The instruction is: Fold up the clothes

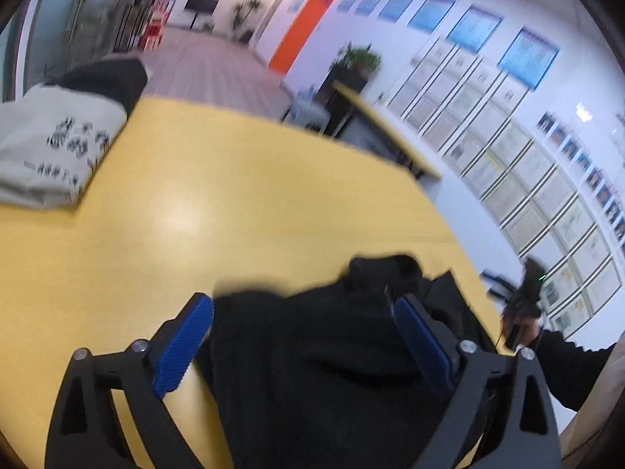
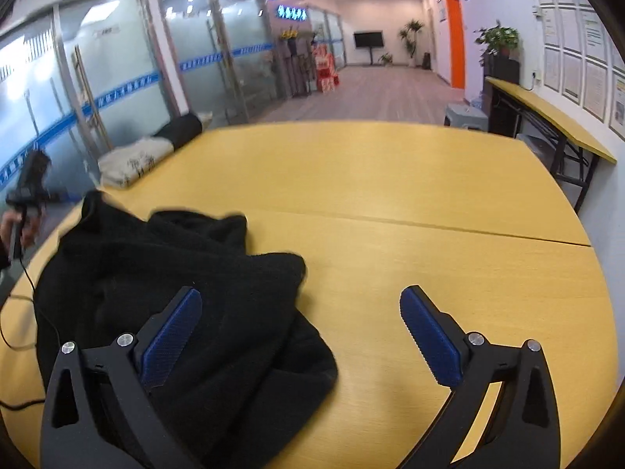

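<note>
The black garment (image 2: 175,293) lies crumpled in a heap on the near-left part of the yellow table (image 2: 429,203), unfolded, no clear long axis yet; roughly it runs from the near edge back toward the far left. Your left gripper (image 1: 304,336) is spread wide and straddles the heap, cloth sitting between the blue pads (image 1: 183,348) w/o being pinched, so left is the nearer one. Your right gripper (image 2: 300,332) is also spread, holding nothing; its left finger is over the garment's right edge, its right finger over bare wood. Judgement: the garment lies left of the right gripper, so that side needs to shift left to catch a hem. Lots of open tabletop to the right and ahead for spreading flat. Watch the near-left table edge; the cloth is close to it. Folded clothes (image 1: 54,148) sit at the far-left corner, well apart.
</note>
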The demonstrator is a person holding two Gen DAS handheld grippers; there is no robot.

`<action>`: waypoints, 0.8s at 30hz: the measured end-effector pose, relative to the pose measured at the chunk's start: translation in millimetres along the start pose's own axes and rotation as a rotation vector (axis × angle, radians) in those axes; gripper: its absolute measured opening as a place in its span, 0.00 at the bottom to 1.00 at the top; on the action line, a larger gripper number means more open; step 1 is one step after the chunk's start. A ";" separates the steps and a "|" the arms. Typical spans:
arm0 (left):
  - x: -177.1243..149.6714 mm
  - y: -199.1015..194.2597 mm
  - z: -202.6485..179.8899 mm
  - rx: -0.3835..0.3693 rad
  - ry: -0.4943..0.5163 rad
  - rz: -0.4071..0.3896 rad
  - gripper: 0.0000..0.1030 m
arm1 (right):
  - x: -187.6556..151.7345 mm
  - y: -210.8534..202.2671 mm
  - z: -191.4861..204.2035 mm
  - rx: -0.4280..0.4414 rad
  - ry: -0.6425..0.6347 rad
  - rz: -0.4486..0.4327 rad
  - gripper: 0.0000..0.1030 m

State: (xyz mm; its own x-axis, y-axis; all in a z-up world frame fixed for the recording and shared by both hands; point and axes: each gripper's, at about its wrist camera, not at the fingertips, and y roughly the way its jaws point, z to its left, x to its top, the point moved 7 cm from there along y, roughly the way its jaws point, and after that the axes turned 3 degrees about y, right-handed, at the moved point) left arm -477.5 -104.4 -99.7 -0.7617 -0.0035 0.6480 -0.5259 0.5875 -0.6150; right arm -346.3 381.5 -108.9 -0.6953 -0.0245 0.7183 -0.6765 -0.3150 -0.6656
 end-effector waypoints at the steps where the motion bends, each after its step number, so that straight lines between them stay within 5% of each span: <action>1: -0.8 9.0 8.1 0.020 0.002 0.019 0.98 | -0.6 7.6 -0.4 0.017 0.001 0.019 1.00; 4: -3.4 35.7 32.5 0.081 0.008 0.078 0.98 | 1.2 36.4 -4.1 0.075 0.055 0.068 1.00; 8: -27.8 80.4 41.3 0.026 -0.002 0.225 0.97 | 2.4 67.5 -9.4 0.147 0.149 0.138 0.92; 9: -31.9 86.8 38.1 0.015 0.012 0.233 0.97 | -0.5 73.7 -8.7 0.155 0.159 0.164 0.74; 10: -36.1 93.2 34.9 0.003 0.026 0.241 0.96 | -3.4 79.9 -8.1 0.164 0.170 0.189 0.46; 12: -35.0 96.4 29.5 -0.032 0.035 0.228 0.89 | -7.6 80.0 -0.4 0.165 0.141 0.191 0.12; 14: -31.3 100.1 35.3 -0.007 0.040 0.221 0.73 | -6.1 69.1 8.2 0.158 0.110 0.147 0.07; 16: -30.3 105.8 46.4 0.031 0.034 0.235 0.30 | 9.6 37.9 13.3 0.144 0.118 0.026 0.06; 19: -33.2 111.0 59.6 0.040 0.028 0.262 0.22 | 12.3 -0.7 2.0 0.090 0.154 -0.083 0.06; 24: -28.2 104.2 56.4 0.014 0.059 0.223 0.14 | -30.9 10.1 -23.2 -0.001 0.157 0.053 0.06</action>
State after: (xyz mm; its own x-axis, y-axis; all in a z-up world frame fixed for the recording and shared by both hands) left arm -532.2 -88.7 -207.4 -0.8364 0.1732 0.5200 -0.3520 0.5575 -0.7519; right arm -337.3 401.2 -142.5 -0.7590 0.1079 0.6421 -0.6385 -0.3160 -0.7018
